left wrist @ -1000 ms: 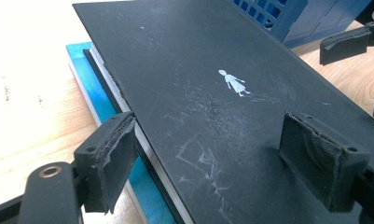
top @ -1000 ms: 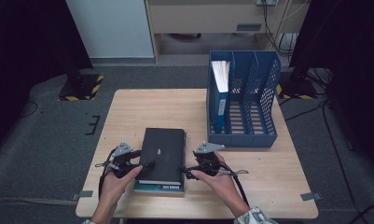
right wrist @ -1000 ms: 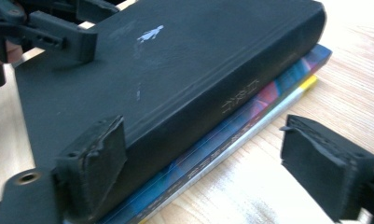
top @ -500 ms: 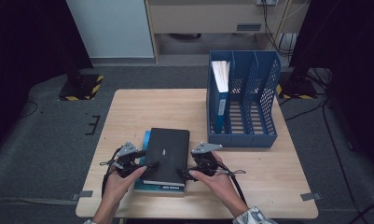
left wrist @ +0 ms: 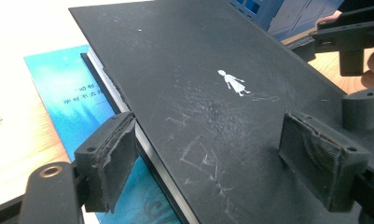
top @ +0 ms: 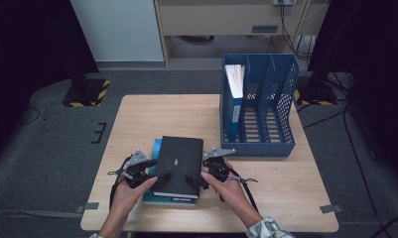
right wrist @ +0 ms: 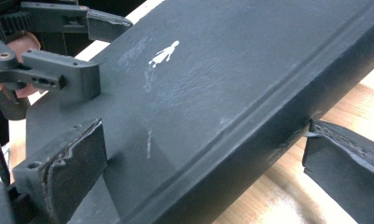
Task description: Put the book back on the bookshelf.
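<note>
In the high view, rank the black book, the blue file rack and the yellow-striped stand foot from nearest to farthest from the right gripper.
From the right gripper:
1. Black book, between its jaws, just left.
2. Blue file rack, beyond it, up and right.
3. Yellow-striped stand foot, on the floor, far upper left.

Tabletop [top: 157, 119]: pale wood, rectangular, in the lower middle of the high view, standing on grey carpet.
File rack [top: 258, 106]: blue, perforated walls, three slots, resting on the tabletop's upper right part; its leftmost slot holds an upright blue binder with white pages.
Blue book [top: 152, 148]: lies flat on the tabletop, lower centre, left of the rack and well apart from it.
Black book [top: 179, 163]: on top of the blue book, covering most of it.
</note>
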`<state>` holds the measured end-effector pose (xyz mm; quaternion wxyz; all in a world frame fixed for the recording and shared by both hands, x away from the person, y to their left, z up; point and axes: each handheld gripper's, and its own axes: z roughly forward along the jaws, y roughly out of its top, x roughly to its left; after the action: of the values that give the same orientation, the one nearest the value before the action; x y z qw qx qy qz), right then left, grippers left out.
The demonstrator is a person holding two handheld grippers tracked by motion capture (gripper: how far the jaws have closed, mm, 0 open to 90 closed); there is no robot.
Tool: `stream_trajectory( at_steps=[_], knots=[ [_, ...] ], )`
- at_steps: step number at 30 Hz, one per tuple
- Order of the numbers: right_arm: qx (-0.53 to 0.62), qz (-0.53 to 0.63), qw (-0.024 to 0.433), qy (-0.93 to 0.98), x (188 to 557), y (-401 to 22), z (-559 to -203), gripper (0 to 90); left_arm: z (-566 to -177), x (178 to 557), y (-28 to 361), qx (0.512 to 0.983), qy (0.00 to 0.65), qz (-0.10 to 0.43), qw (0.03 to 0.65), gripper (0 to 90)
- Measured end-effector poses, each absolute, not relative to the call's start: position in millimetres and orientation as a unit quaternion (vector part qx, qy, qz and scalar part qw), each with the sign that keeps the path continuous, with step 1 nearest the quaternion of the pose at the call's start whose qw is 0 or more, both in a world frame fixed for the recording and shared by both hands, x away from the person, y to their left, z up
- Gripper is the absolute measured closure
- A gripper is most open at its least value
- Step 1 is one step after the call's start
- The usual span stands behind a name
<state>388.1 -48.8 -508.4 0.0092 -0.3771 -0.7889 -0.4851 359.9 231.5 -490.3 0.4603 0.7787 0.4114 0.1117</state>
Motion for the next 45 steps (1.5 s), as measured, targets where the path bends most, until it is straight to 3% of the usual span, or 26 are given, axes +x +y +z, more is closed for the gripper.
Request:
stream_trajectory(
  at_steps=[8, 30, 39, 45],
  knots=[
    [-0.397, -0.495, 0.04, -0.772, 397.6, -51.0, -515.1, 0.0, -495.7, 369.6, 231.0, 0.774, 0.414, 0.072, 0.473, 15.2],
    [-0.423, -0.504, 0.103, -0.745, 412.4, -49.8, -526.7, 0.1, -495.6, 372.3, 233.6, 0.78, 0.405, 0.066, 0.473, 15.5],
    [-0.421, -0.502, 0.119, -0.746, 417.0, -47.2, -527.7, 0.1, -495.8, 376.0, 241.0, 0.777, 0.402, 0.052, 0.482, 22.0],
    [-0.418, -0.494, 0.107, -0.755, 416.4, -45.1, -520.5, 0.8, -489.8, 374.2, 244.0, 0.774, 0.405, 0.061, 0.483, 29.3]
  ],
)
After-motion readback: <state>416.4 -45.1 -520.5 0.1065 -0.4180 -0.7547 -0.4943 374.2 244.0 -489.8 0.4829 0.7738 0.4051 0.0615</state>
